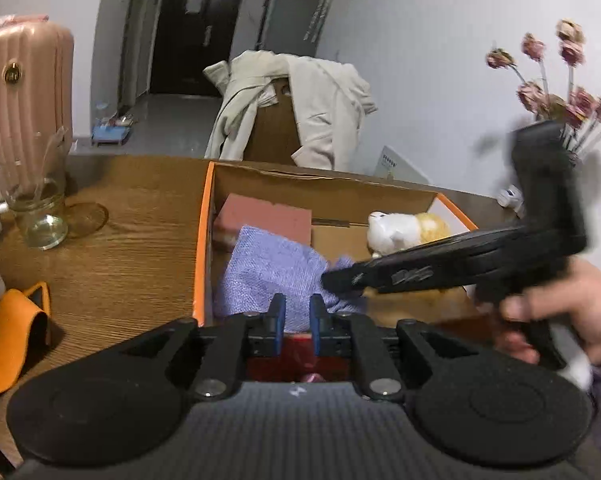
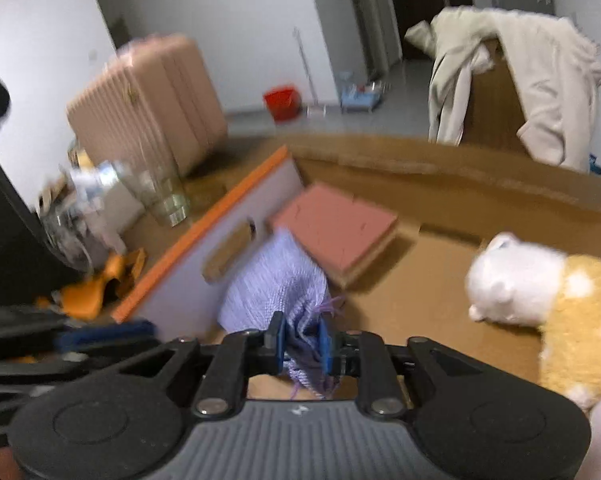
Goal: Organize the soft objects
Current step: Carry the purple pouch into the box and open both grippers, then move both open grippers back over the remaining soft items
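A cardboard box with orange rim (image 1: 202,240) (image 2: 204,236) stands on the wooden table. Inside lie a lilac knitted cloth (image 1: 268,276) (image 2: 272,284), a pink sponge block (image 1: 268,216) (image 2: 336,228) and a white and yellow plush toy (image 1: 404,230) (image 2: 540,300). My right gripper (image 2: 303,344) is shut on a corner of the lilac cloth inside the box; it also shows in the left wrist view (image 1: 336,282), reaching in from the right. My left gripper (image 1: 296,316) hovers at the box's near edge, jaws slightly apart with nothing between them.
A glass jar (image 1: 40,216) (image 2: 164,192) and an orange cloth (image 1: 12,336) (image 2: 96,284) sit on the table left of the box. A pink suitcase (image 1: 20,92) (image 2: 148,108) stands behind. A vase of dried flowers (image 1: 564,92) is at right. A coat-draped chair (image 1: 296,112) stands beyond the table.
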A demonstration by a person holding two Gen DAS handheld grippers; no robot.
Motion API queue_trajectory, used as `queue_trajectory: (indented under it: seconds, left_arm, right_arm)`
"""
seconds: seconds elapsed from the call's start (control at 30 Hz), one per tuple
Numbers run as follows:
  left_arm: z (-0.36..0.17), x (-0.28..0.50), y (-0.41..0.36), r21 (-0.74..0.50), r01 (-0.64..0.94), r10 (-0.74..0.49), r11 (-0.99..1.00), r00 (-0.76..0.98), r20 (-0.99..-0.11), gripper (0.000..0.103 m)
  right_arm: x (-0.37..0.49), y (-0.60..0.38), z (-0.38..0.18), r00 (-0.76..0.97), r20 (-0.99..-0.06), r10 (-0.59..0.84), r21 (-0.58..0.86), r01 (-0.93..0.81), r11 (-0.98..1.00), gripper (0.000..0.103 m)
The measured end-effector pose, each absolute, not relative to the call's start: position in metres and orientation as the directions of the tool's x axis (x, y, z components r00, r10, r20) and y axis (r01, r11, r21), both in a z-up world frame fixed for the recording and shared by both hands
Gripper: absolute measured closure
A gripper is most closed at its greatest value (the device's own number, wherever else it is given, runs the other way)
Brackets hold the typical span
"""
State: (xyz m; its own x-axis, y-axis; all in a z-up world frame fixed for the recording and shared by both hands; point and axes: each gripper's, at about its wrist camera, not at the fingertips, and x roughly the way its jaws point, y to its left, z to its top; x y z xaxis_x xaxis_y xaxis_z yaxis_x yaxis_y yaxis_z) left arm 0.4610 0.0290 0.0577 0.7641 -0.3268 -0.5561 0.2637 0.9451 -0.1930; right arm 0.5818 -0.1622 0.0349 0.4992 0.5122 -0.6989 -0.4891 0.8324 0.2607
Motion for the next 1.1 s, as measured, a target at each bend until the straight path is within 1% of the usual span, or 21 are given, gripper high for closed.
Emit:
queue_trajectory:
  seconds: [0.03, 0.07, 0.1, 0.13, 0.17, 0.2, 0.27, 0.3, 0.47, 0.5, 0.57, 0.6, 0.67, 0.73, 0.83, 0.9, 0.93, 1.0, 1.1]
  left_arm:
    - [0.059, 0.456, 0.032, -0.180, 0.263, -0.319, 0.948, 0.771, -0.550, 0.076]
    - [0.062, 0.450, 0.034, -0.165, 0.258, -0.306, 0.952, 0.780, -0.546, 0.072]
    - [0.065, 0.447, 0.035, -0.154, 0.249, -0.292, 0.956, 0.788, -0.542, 0.067]
    - [0.068, 0.442, 0.036, -0.145, 0.243, -0.283, 0.959, 0.795, -0.536, 0.066]
    - [0.071, 0.439, 0.037, -0.139, 0.241, -0.278, 0.961, 0.798, -0.534, 0.066]
    - [0.076, 0.434, 0.038, -0.135, 0.238, -0.273, 0.962, 0.802, -0.532, 0.066]
    - [0.088, 0.422, 0.040, -0.131, 0.232, -0.266, 0.964, 0.814, -0.517, 0.062]
    - [0.094, 0.415, 0.042, -0.123, 0.231, -0.261, 0.965, 0.823, -0.504, 0.059]
    - [0.126, 0.365, 0.049, -0.068, 0.209, -0.218, 0.976, 0.874, -0.435, 0.044]
    - [0.131, 0.354, 0.051, -0.061, 0.208, -0.214, 0.976, 0.881, -0.423, 0.038]
    - [0.138, 0.332, 0.051, -0.041, 0.197, -0.197, 0.980, 0.896, -0.399, 0.030]
    - [0.141, 0.321, 0.052, -0.033, 0.190, -0.188, 0.981, 0.903, -0.386, 0.029]
    - [0.143, 0.300, 0.052, -0.030, 0.176, -0.174, 0.984, 0.913, -0.369, 0.028]
    - [0.141, 0.277, 0.050, -0.027, 0.168, -0.167, 0.985, 0.922, -0.351, 0.022]
    - [0.133, 0.246, 0.045, -0.040, 0.163, -0.167, 0.986, 0.927, -0.335, 0.018]
    - [0.125, 0.223, 0.040, -0.063, 0.172, -0.183, 0.983, 0.926, -0.331, 0.016]
    - [0.120, 0.211, 0.037, -0.078, 0.179, -0.194, 0.981, 0.924, -0.329, 0.014]
    - [0.111, 0.191, 0.031, -0.080, 0.184, -0.200, 0.980, 0.923, -0.329, 0.012]
    - [0.096, 0.161, 0.021, -0.064, 0.196, -0.206, 0.979, 0.919, -0.335, 0.009]
  right_arm:
    - [0.582, -0.158, 0.030, 0.493, -0.711, 0.500, 0.243, -0.496, 0.834, 0.076]
    - [0.581, -0.156, 0.027, 0.497, -0.713, 0.494, 0.232, -0.498, 0.835, 0.074]
    - [0.579, -0.156, 0.027, 0.498, -0.708, 0.500, 0.236, -0.500, 0.833, 0.070]
    - [0.578, -0.158, 0.029, 0.495, -0.702, 0.511, 0.252, -0.499, 0.829, 0.060]
    - [0.575, -0.160, 0.032, 0.495, -0.696, 0.520, 0.265, -0.496, 0.827, 0.054]
    - [0.572, -0.163, 0.038, 0.501, -0.691, 0.522, 0.270, -0.490, 0.829, 0.046]
    - [0.559, -0.170, 0.056, 0.536, -0.678, 0.503, 0.248, -0.477, 0.843, 0.045]
    - [0.551, -0.175, 0.066, 0.557, -0.666, 0.497, 0.237, -0.473, 0.848, 0.045]
    - [0.489, -0.201, 0.124, 0.649, -0.580, 0.492, 0.184, -0.484, 0.855, 0.044]
    - [0.472, -0.207, 0.135, 0.669, -0.561, 0.488, 0.162, -0.489, 0.857, 0.043]
    - [0.438, -0.219, 0.151, 0.712, -0.519, 0.474, 0.125, -0.485, 0.866, 0.037]
    - [0.420, -0.226, 0.158, 0.730, -0.496, 0.470, 0.120, -0.479, 0.870, 0.035]
    - [0.387, -0.238, 0.165, 0.759, -0.456, 0.464, 0.120, -0.464, 0.877, 0.034]
    - [0.352, -0.248, 0.168, 0.784, -0.418, 0.458, 0.113, -0.456, 0.883, 0.030]
    - [0.297, -0.254, 0.163, 0.818, -0.365, 0.445, 0.081, -0.448, 0.890, 0.023]
    - [0.262, -0.254, 0.154, 0.835, -0.329, 0.441, 0.069, -0.444, 0.893, 0.020]
    - [0.247, -0.253, 0.148, 0.841, -0.318, 0.438, 0.062, -0.443, 0.894, 0.020]
    - [0.216, -0.249, 0.135, 0.852, -0.291, 0.436, 0.055, -0.440, 0.896, 0.018]
    - [0.176, -0.242, 0.109, 0.856, -0.284, 0.431, 0.057, -0.434, 0.899, 0.018]
